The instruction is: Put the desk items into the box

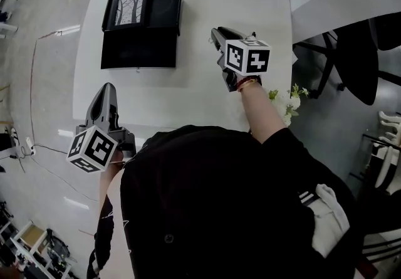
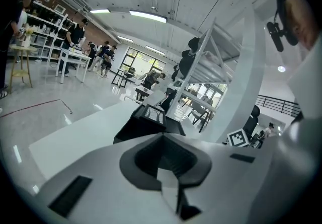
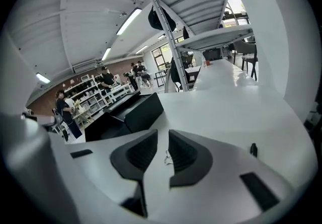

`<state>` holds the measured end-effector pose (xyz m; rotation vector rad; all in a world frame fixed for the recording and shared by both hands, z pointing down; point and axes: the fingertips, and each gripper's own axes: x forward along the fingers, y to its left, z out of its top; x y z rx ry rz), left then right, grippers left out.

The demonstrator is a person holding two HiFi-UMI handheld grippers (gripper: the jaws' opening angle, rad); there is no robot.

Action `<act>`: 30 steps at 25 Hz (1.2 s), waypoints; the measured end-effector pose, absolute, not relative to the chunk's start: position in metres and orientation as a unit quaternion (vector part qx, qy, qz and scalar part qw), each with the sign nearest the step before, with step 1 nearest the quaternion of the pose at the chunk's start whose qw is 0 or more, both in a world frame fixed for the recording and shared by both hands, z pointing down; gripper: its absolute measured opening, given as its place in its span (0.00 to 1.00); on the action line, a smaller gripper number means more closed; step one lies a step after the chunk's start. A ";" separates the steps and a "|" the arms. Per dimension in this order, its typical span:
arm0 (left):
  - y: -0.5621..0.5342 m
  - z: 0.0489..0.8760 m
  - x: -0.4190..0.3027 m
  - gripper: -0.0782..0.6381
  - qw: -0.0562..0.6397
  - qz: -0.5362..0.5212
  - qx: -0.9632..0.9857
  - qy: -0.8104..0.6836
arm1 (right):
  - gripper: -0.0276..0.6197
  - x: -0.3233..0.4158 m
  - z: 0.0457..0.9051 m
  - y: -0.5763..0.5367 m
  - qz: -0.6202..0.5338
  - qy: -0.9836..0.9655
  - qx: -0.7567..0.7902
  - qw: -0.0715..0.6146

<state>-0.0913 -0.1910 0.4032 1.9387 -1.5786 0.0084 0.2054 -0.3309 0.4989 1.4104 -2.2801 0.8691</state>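
A black open box (image 1: 164,9) sits on the white desk (image 1: 250,14), at the upper left of the head view. A picture of bare trees in a black frame (image 1: 130,6) lies in the left side of the box. The right claw (image 1: 215,33) hovers just right of the box. Its jaws are a little apart and clamp on nothing. The left claw (image 1: 108,88) is at the lower left, by the desk's edge. Its jaws are pressed together and hold nothing.
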 end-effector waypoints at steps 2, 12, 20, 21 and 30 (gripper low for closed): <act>-0.193 0.406 -0.090 0.12 0.315 0.004 0.734 -0.602 | 0.16 0.207 0.506 -0.331 0.286 -0.802 0.491 0.185; -0.198 0.412 -0.075 0.12 0.318 0.018 0.736 -0.597 | 0.18 0.197 0.519 -0.327 0.239 -0.824 0.460 0.229; -0.197 0.413 -0.073 0.12 0.320 0.025 0.733 -0.599 | 0.16 0.197 0.521 -0.331 0.193 -0.828 0.462 0.254; -0.196 0.414 -0.074 0.12 0.321 0.025 0.732 -0.600 | 0.16 0.197 0.521 -0.331 0.186 -0.828 0.463 0.258; -0.199 0.413 -0.072 0.12 0.324 0.024 0.734 -0.597 | 0.13 0.195 0.522 -0.326 0.150 -0.823 0.468 0.284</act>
